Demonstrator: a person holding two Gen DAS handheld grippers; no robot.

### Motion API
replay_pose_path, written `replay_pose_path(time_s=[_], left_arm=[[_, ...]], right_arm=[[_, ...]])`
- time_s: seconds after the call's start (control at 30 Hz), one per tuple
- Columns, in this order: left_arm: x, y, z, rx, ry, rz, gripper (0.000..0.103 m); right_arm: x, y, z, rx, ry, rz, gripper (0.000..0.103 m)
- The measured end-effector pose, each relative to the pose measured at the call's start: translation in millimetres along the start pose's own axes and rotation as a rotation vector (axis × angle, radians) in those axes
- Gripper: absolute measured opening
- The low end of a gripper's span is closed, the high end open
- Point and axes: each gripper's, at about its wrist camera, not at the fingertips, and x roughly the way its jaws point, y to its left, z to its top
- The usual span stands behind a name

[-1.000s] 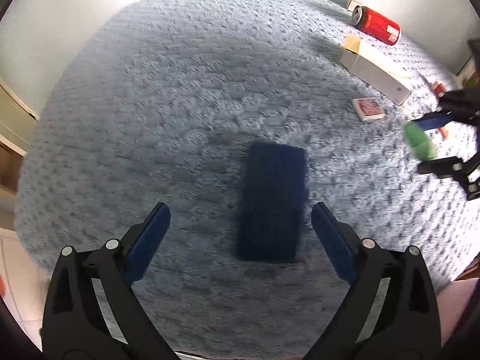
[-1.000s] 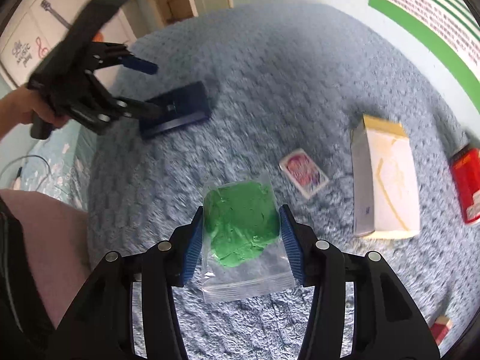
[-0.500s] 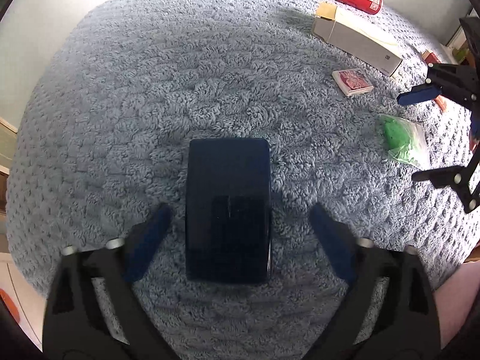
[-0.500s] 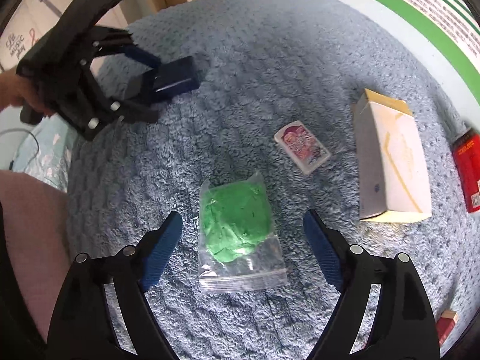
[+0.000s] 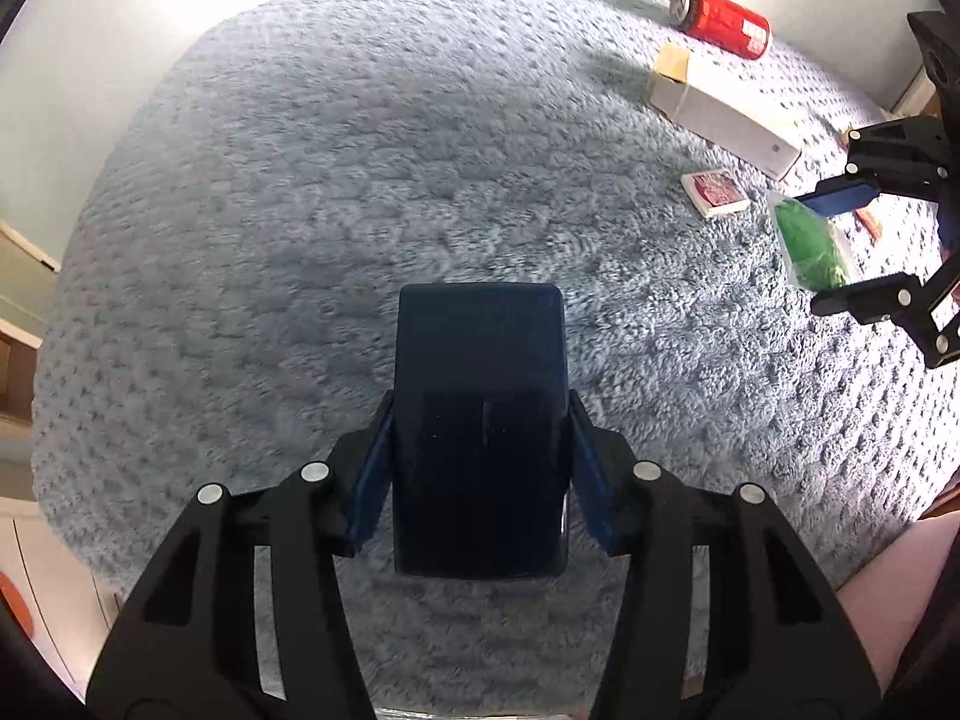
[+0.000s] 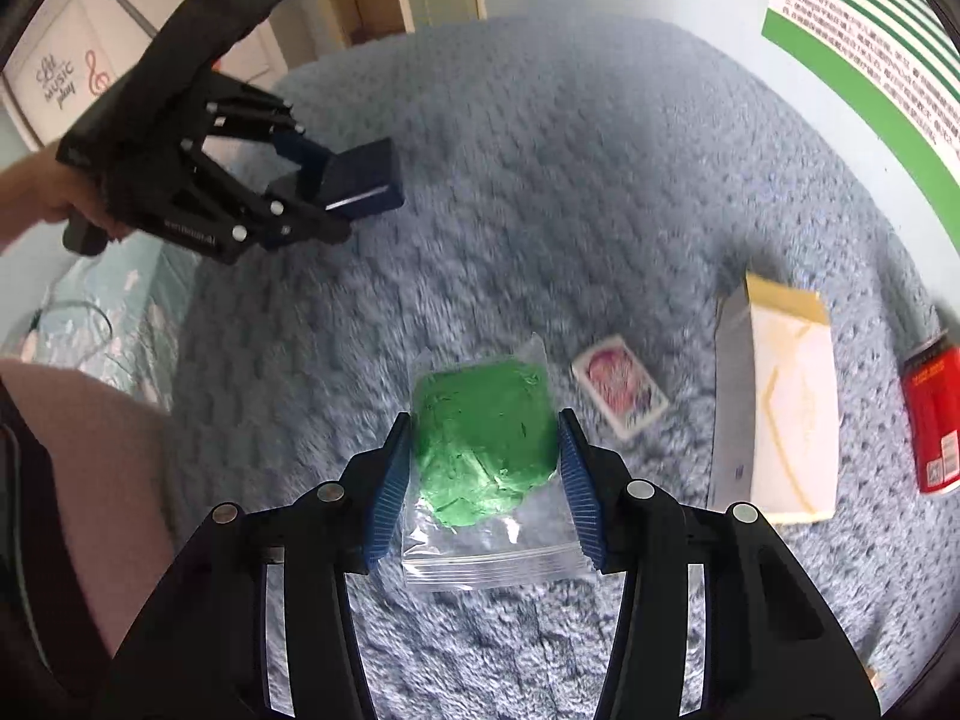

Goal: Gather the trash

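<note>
Left hand-held gripper (image 5: 480, 468) clenched on dark blue box (image 5: 480, 420), lifted above blue rug (image 5: 360, 180). Right hand-held gripper (image 6: 485, 480) clamped around green-filled zip bag (image 6: 486, 450) on rug; card pack (image 6: 621, 390), white carton (image 6: 780, 408), red can (image 6: 933, 420) alongside rightward, open rug leftward.
</note>
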Motion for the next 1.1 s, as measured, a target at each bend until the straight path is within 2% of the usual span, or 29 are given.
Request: replay_pose_path(time_s=[0.27,0.47,0.8,1.1], left_arm=[[-20,35,-20,-0.078,-0.026,0.055,0.050],[-45,67,-66,-0.174,-0.029,0.107,0.050],[-79,121,-175,-0.442,-0.007,0.189,0.050],[-91,149,-273,-0.708,0.030,0.222,0.050]], right_arm=[[1,34,36,-0.086,-0.023,0.067,0.048],[22,72,77,-0.187,-0.020,0.148,0.048],[64,163,147,-0.407,0.000,0.313,0.048],[95,242,184,-0.574,0.057,0.453,0.048]])
